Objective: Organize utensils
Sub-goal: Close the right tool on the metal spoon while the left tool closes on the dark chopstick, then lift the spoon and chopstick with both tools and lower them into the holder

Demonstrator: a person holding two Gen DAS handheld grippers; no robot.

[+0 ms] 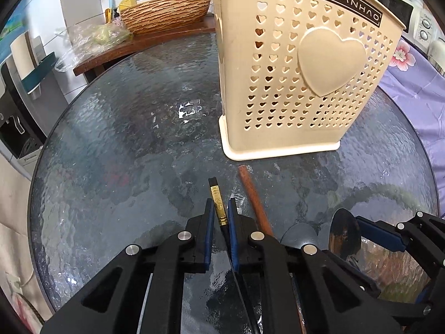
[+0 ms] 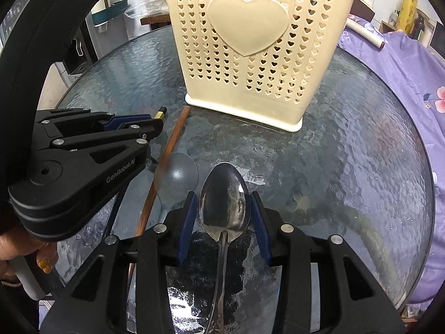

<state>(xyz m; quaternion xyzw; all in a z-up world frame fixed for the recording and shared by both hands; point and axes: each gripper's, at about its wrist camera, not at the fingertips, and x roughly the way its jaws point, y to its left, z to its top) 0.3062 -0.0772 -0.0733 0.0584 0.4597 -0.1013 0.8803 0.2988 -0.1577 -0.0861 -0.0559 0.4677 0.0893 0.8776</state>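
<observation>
gripping: left fingers (image 1: 221, 208) clamped on black-gold chopstick (image 1: 217, 201), right fingers (image 2: 224, 204) around metal spoon (image 2: 225, 203)

Both wrist cameras sit close above the glass table (image 1: 111, 167), angled steeply down. Shared: cream holder (image 1: 306, 69), wooden chopstick (image 2: 169, 144), each other's gripper.

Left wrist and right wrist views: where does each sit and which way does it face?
Left wrist: on the left tongs, angled down at the black-and-gold chopstick they pinch; right tongs at its right edge.
Right wrist: on the right tongs, angled down at the spoon; left tongs and a hand show.
Shared: cream basket, brown chopstick, glass table.
</observation>
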